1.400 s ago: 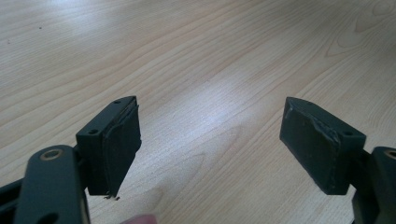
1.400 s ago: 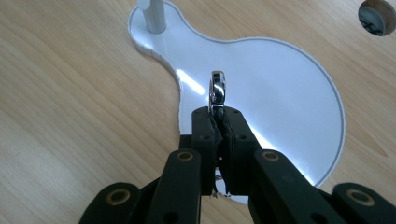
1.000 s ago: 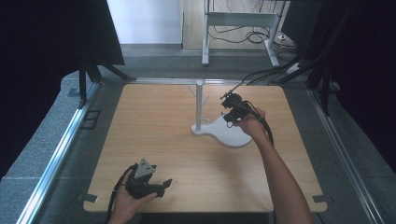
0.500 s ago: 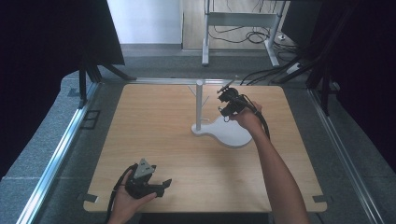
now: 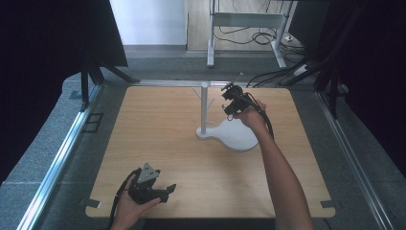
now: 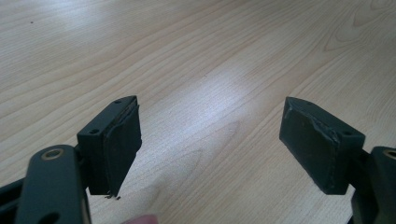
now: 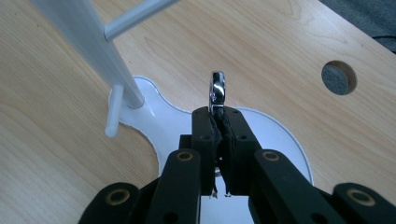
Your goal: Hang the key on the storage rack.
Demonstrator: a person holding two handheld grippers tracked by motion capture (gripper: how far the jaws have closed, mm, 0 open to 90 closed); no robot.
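A white stand with a thin upright pole (image 5: 204, 108) and short side pegs rises from a flat white base (image 5: 237, 136) at the table's far middle. My right gripper (image 5: 230, 99) hovers just right of the pole's upper part, above the base. In the right gripper view it (image 7: 218, 114) is shut on a small shiny metal ring (image 7: 217, 91) that sticks up edge-on from the tips; the pole (image 7: 88, 42), an upper peg (image 7: 140, 14) and a lower peg (image 7: 113, 109) stand to its left. My left gripper (image 5: 163, 190) rests open near the front edge, its pads (image 6: 119, 140) wide apart over bare wood.
The wooden table (image 5: 158, 134) has a round cable hole (image 7: 339, 77) near the far edge. Metal rails (image 5: 62, 153) run along both sides. A desk frame and cables (image 5: 249, 33) lie on the floor beyond.
My right gripper has moved a little left and farther away, closer to the pole's upper pegs, still holding the ring. The left gripper has stayed put.
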